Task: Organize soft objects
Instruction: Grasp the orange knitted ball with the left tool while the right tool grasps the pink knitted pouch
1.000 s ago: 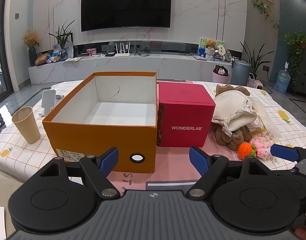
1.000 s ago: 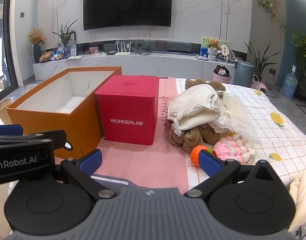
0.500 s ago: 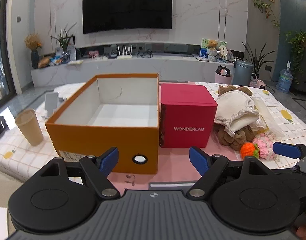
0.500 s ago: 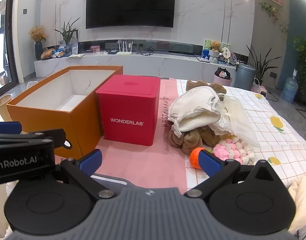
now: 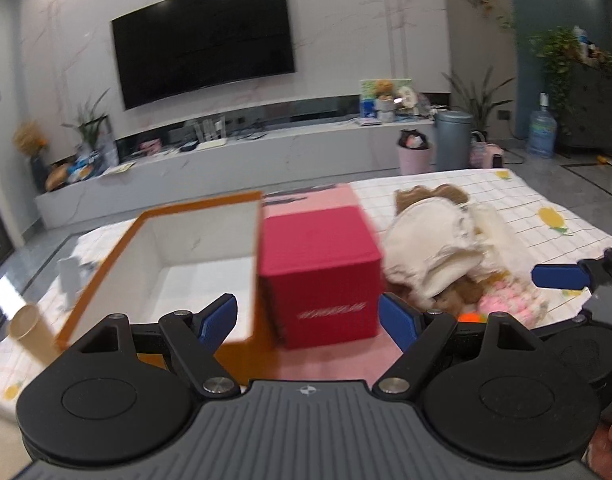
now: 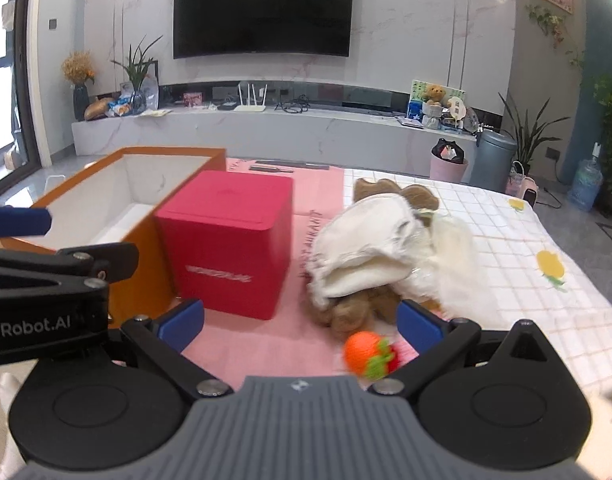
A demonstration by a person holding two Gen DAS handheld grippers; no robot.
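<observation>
An empty orange box (image 5: 166, 264) (image 6: 118, 204) with a white inside stands on the table beside a red WONDERLAB cube (image 5: 322, 276) (image 6: 230, 240). To the cube's right lies a pile of soft things: a white cloth (image 6: 366, 252) (image 5: 430, 248) draped over a brown plush toy (image 6: 358, 312), a pink knitted piece (image 5: 510, 308), and an orange knitted ball (image 6: 364, 354). My left gripper (image 5: 308, 322) is open, raised and tilted before the box and cube. Open too, my right gripper (image 6: 300, 326) hovers just short of the pile with the orange ball near its right finger.
A paper cup (image 5: 28, 332) and a white stand (image 5: 68, 280) sit left of the orange box. The checked tablecloth (image 6: 526, 248) spreads to the right of a pink mat (image 6: 266, 344). Behind are a TV wall, a low counter and bins.
Both grippers rose and moved forward toward the table. The left view has tilted and shifted right; the right gripper has closed in on the soft pile. Both stayed open.
</observation>
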